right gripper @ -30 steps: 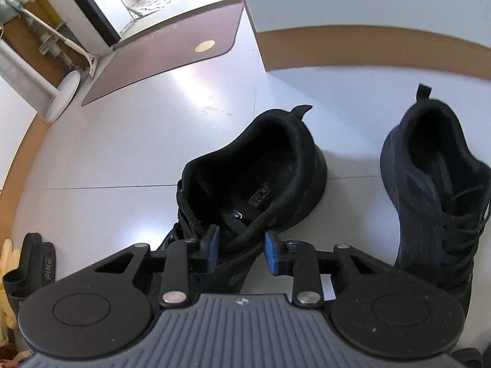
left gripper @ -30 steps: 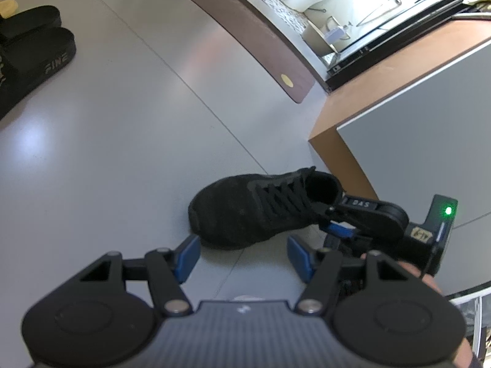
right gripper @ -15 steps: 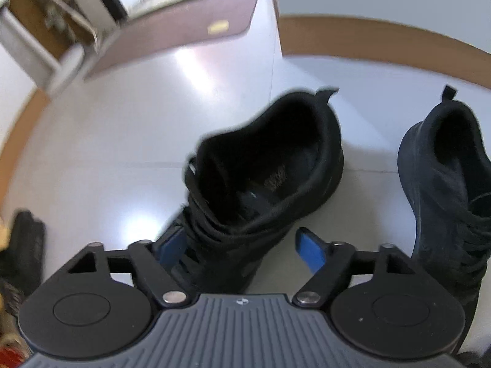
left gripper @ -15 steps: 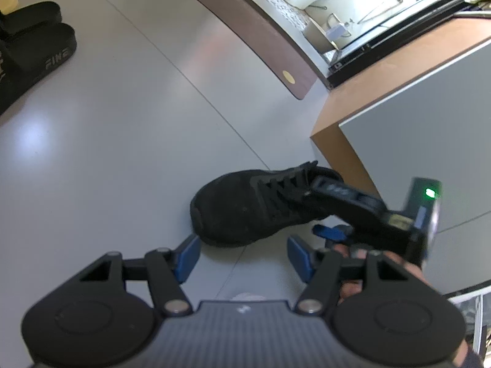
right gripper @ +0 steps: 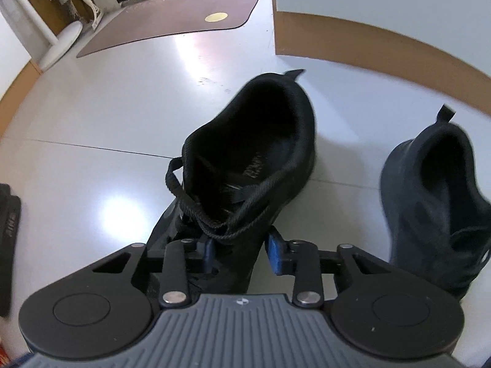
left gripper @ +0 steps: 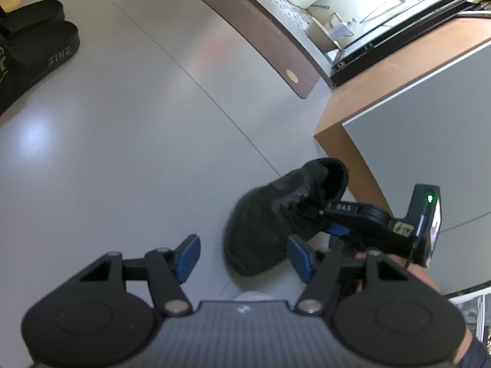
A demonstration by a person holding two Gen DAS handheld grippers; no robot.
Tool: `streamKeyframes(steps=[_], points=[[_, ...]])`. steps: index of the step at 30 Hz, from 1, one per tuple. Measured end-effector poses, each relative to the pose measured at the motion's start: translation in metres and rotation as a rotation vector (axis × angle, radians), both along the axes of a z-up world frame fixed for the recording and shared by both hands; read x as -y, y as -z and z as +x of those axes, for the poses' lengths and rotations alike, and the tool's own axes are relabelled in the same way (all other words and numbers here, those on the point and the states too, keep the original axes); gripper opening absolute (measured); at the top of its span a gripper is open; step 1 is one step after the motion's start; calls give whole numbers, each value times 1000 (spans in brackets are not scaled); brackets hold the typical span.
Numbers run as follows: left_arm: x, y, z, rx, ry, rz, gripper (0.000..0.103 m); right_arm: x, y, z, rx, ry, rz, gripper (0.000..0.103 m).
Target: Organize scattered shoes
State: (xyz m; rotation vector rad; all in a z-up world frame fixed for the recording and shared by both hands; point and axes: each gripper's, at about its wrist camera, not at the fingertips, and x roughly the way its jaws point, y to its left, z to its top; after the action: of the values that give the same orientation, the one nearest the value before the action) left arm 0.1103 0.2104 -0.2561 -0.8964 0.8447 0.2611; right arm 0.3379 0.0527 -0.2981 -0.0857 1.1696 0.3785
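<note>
A black lace-up sneaker (right gripper: 254, 165) lies on the pale floor, its heel toward the brown skirting. My right gripper (right gripper: 241, 253) has its jaws closing, and the blue pads press on the laced front of this sneaker. In the left wrist view the same sneaker (left gripper: 264, 224) is blurred, with the right gripper (left gripper: 322, 214) on its laces and a hand behind it. A second black sneaker (right gripper: 429, 211) stands to the right, apart from the first. My left gripper (left gripper: 242, 256) hangs open over the floor with nothing between its pads.
A pair of black slides (left gripper: 36, 49) sits at the far left, and one slide's edge (right gripper: 7, 214) shows in the right wrist view. A brown mat (left gripper: 260, 36) lies before a doorway. A grey cabinet with brown skirting (left gripper: 399, 107) stands close behind the sneakers.
My right gripper opened wide and came shut again further forward on the sneaker's laces. The sneaker has swung round, its toe now toward the left camera. The left gripper stayed put.
</note>
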Motion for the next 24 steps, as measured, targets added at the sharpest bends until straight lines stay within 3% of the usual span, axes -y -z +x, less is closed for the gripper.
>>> streamKeyframes(steps=[16, 24], points=[[7, 4, 4, -5, 17, -4, 65, 46, -1, 14, 33, -13, -131, 28], [11, 4, 5, -2, 23, -11, 65, 58, -4, 11, 20, -38, -136, 27]])
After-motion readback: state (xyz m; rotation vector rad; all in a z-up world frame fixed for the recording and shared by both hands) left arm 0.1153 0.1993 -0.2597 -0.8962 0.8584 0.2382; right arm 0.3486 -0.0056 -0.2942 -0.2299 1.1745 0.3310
